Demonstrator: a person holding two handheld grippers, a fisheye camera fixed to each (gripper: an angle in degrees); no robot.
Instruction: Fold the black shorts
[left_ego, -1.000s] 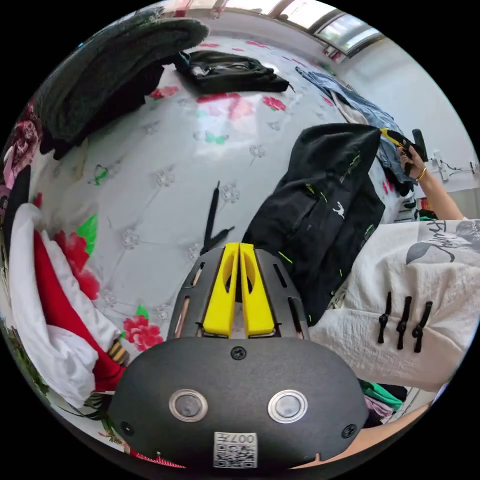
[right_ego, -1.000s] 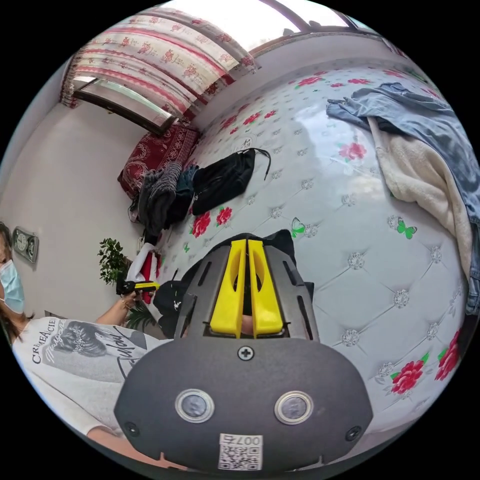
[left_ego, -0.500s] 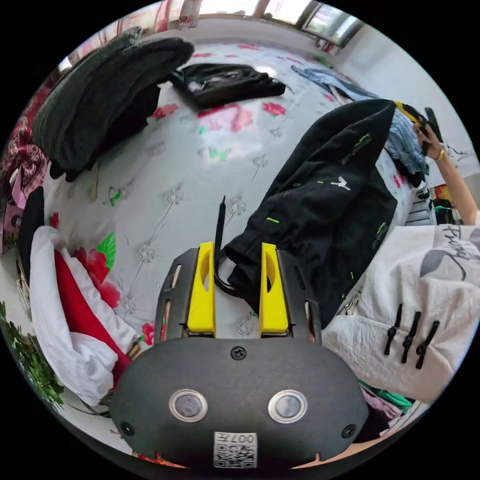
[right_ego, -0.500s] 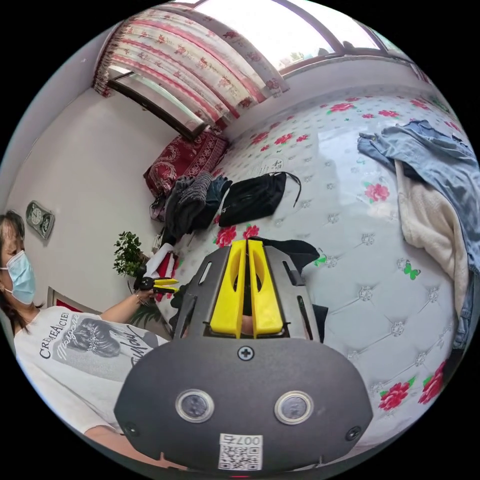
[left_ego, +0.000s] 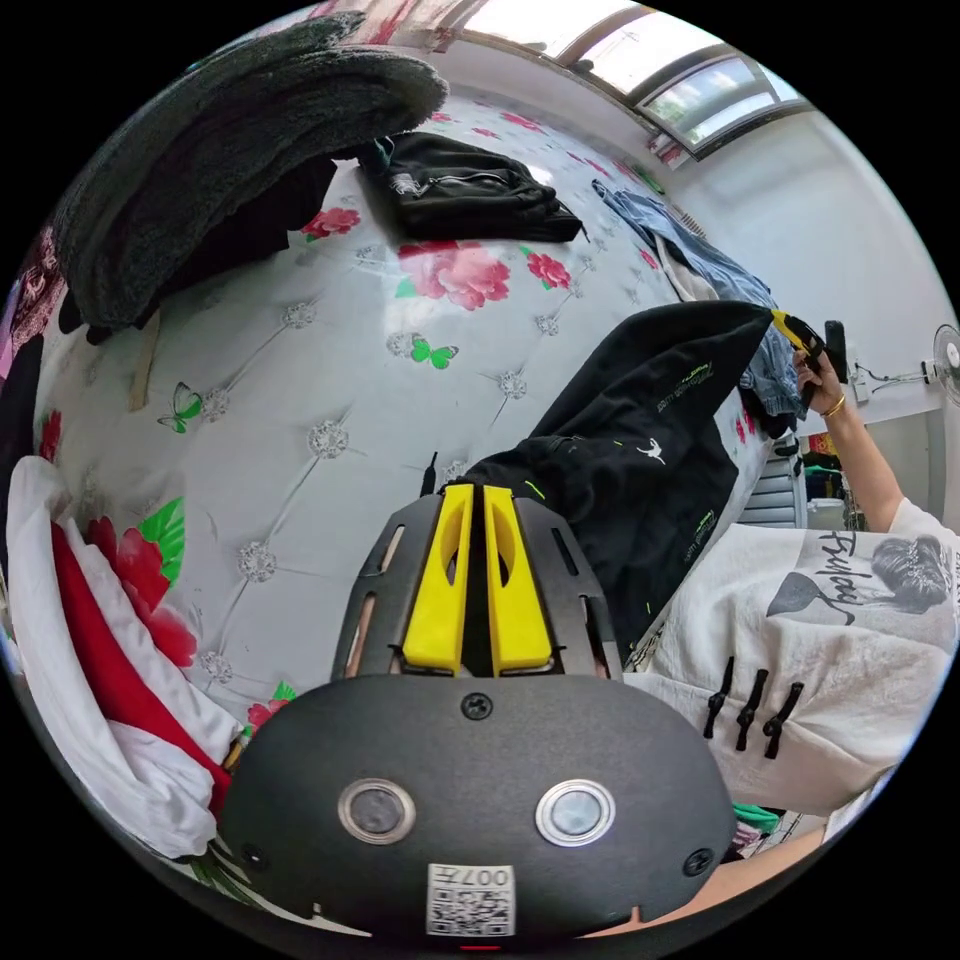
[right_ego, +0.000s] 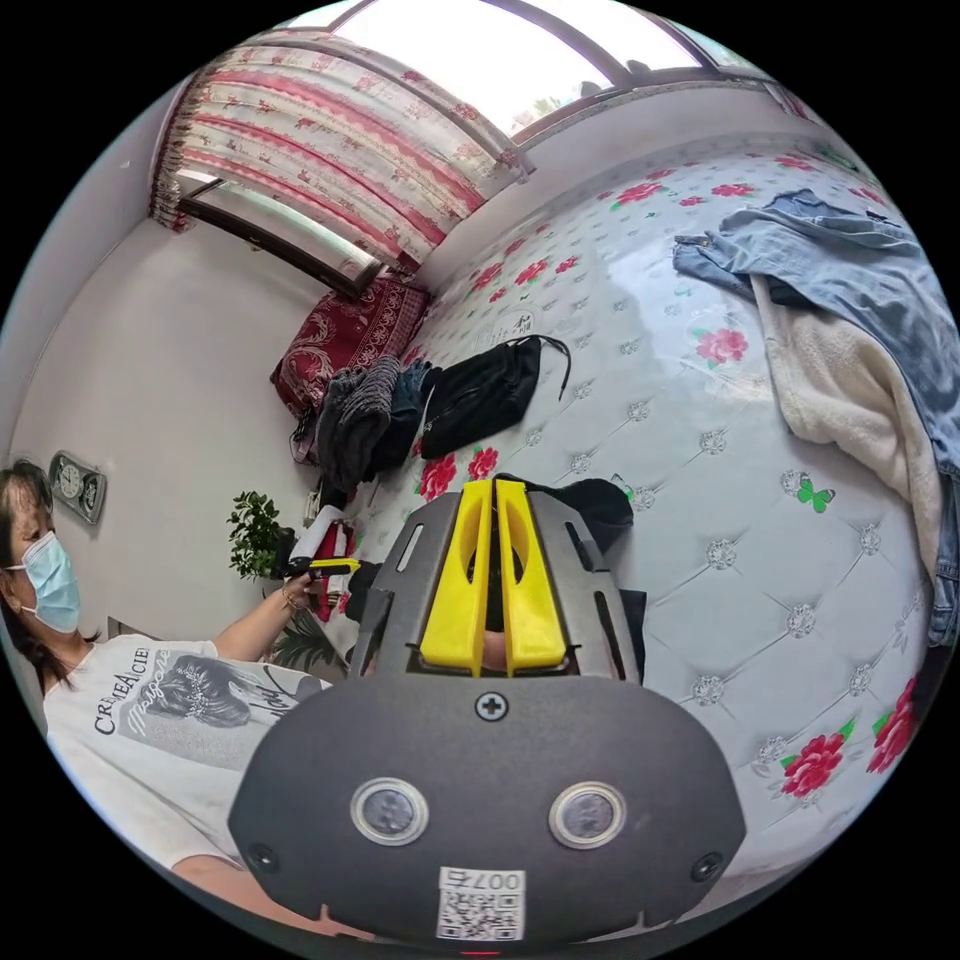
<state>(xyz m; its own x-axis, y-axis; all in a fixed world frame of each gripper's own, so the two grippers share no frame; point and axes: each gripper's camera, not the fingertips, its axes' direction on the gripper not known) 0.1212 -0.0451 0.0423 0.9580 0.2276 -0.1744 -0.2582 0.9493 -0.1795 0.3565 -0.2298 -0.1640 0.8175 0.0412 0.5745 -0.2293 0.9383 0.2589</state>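
- Two sets of tongs hold the black shorts (left_ego: 640, 450) stretched over the near edge of the bed (left_ego: 330, 360).
- Left tongs (left_ego: 476, 500), in the left gripper view, have their yellow jaws together, pinching one end of the shorts, which run away from the tips toward the right tongs (left_ego: 795, 335) in the person's hand (left_ego: 825, 385).
- Right tongs (right_ego: 495, 495), in the right gripper view, have jaws pressed together on the black fabric (right_ego: 600, 510) bunched just past their tips.
- Farther along the bed lie a folded black garment (left_ego: 460, 185), a blue denim piece (right_ego: 850, 270) and a cream fleece (right_ego: 850, 380).
- A dark grey knit pile (left_ego: 230, 140) sits beside the folded garment.
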